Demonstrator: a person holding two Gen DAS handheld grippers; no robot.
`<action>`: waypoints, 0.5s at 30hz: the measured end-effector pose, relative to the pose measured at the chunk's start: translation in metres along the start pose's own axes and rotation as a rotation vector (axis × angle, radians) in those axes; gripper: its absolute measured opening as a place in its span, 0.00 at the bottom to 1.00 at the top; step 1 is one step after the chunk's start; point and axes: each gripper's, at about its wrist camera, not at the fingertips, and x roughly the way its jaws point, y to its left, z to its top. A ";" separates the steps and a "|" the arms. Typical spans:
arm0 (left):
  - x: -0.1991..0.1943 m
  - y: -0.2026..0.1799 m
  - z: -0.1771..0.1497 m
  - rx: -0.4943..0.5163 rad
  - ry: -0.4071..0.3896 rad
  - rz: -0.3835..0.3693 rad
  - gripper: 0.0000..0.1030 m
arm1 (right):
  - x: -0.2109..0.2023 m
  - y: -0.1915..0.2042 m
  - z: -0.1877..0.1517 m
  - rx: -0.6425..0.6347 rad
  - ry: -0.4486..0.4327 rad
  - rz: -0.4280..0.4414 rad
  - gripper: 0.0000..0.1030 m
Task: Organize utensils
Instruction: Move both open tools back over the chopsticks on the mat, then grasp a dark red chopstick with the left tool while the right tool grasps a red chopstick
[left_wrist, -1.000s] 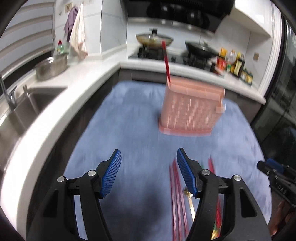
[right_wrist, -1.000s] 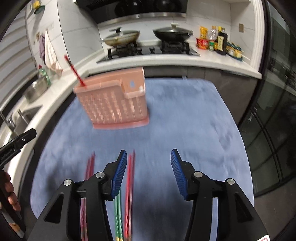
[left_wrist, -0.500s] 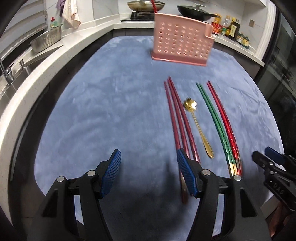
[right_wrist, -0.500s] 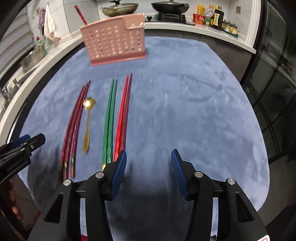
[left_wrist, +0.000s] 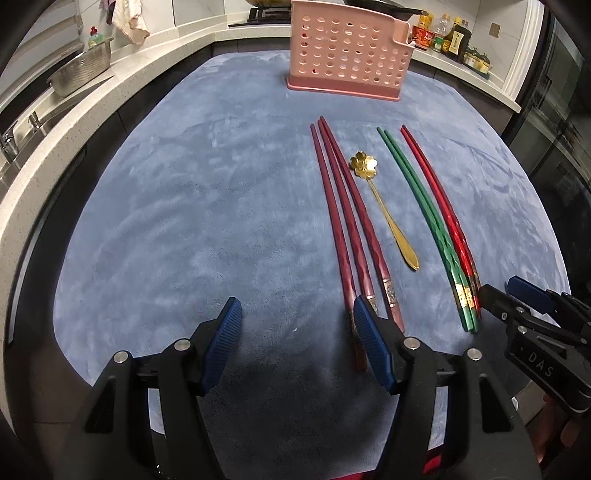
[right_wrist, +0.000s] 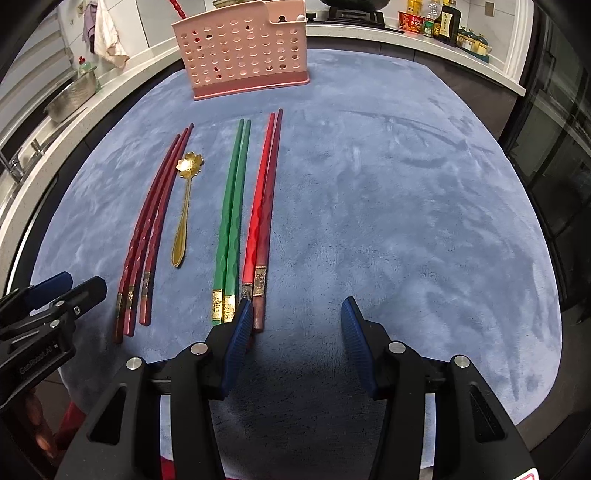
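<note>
On the blue mat lie three dark red chopsticks, a gold flower spoon, two green chopsticks and two bright red chopsticks. A pink perforated holder stands at the mat's far side with one red chopstick in it. My left gripper is open and empty near the dark red chopsticks' ends. My right gripper is open and empty, just right of the bright red pair.
A white counter with a sink and a steel colander runs along the left. A stove with pans and sauce bottles lines the back. A dark glass door is on the right.
Both grippers have pulled back and tilted down from the holder toward the mat's near edge. The laid-out utensils have come into full view. Both stay open.
</note>
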 end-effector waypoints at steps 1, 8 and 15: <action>0.000 0.000 0.000 0.001 0.001 -0.001 0.58 | 0.000 0.000 0.000 0.000 -0.001 -0.002 0.48; 0.001 -0.005 -0.001 0.016 0.007 -0.019 0.58 | 0.002 -0.005 0.001 0.013 0.000 -0.004 0.48; 0.004 -0.010 -0.005 0.031 0.015 -0.030 0.58 | 0.007 0.002 0.003 -0.012 0.006 -0.008 0.44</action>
